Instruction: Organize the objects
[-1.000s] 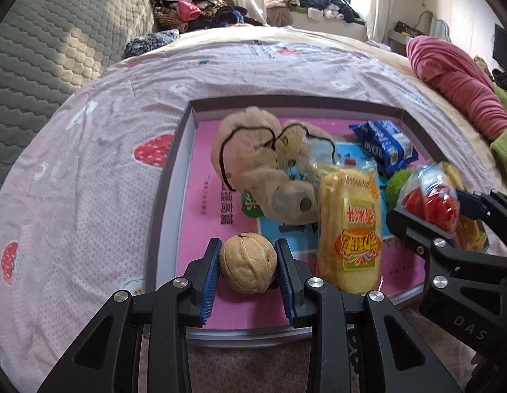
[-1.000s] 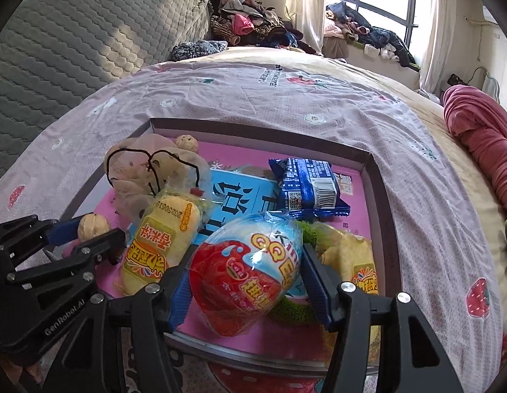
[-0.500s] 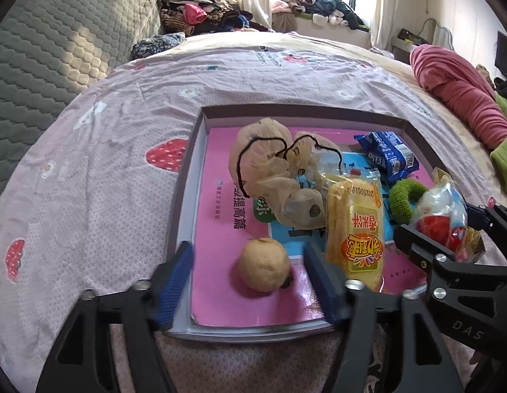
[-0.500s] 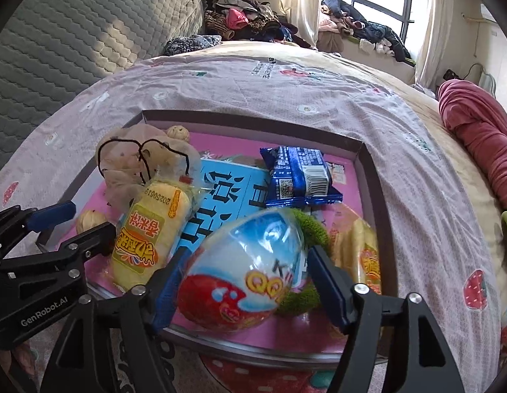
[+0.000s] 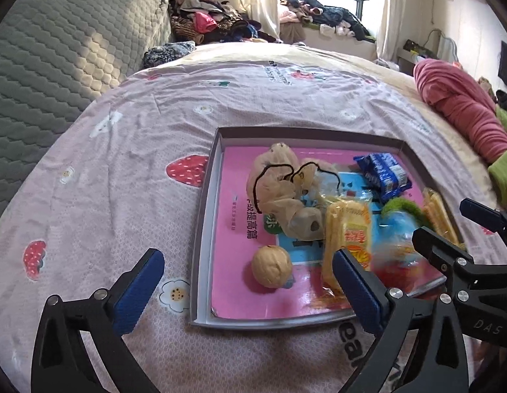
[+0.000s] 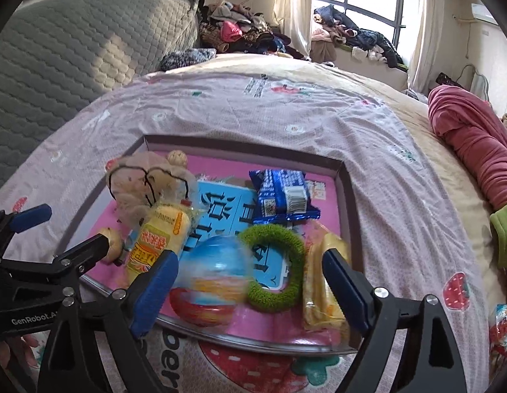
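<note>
- Left tool [image 5: 248, 283]: jaws spread wide and opening, nothing gripped. Walnut [image 5: 271, 266] lies loose between the blue pads [image 5: 140, 290], clear of both, on the pink floor of the tray [image 5: 201, 249] near its front left corner.
- Right tool [image 6: 250, 290]: jaws opening, pads off everything. Egg-shaped packet [image 6: 212, 283], blue over red, sits blurred between them at the tray's front edge, released.
- Just right of the egg: green ring [image 6: 273, 267], touching it; beyond that a yellow snack bag [image 6: 320, 281] by the right pad.
- Left of the egg: yellow cake pack [image 6: 160, 239], lying lengthwise.
- Further back: beige mesh pouch [image 6: 145, 180] with black cord, back left; blue wrapper [image 6: 281, 195], back right.
- Tray rests on a bed [image 5: 138, 137] with a strawberry-print cover.
- Red blanket [image 6: 469, 144] on the bed's right side, well apart.
</note>
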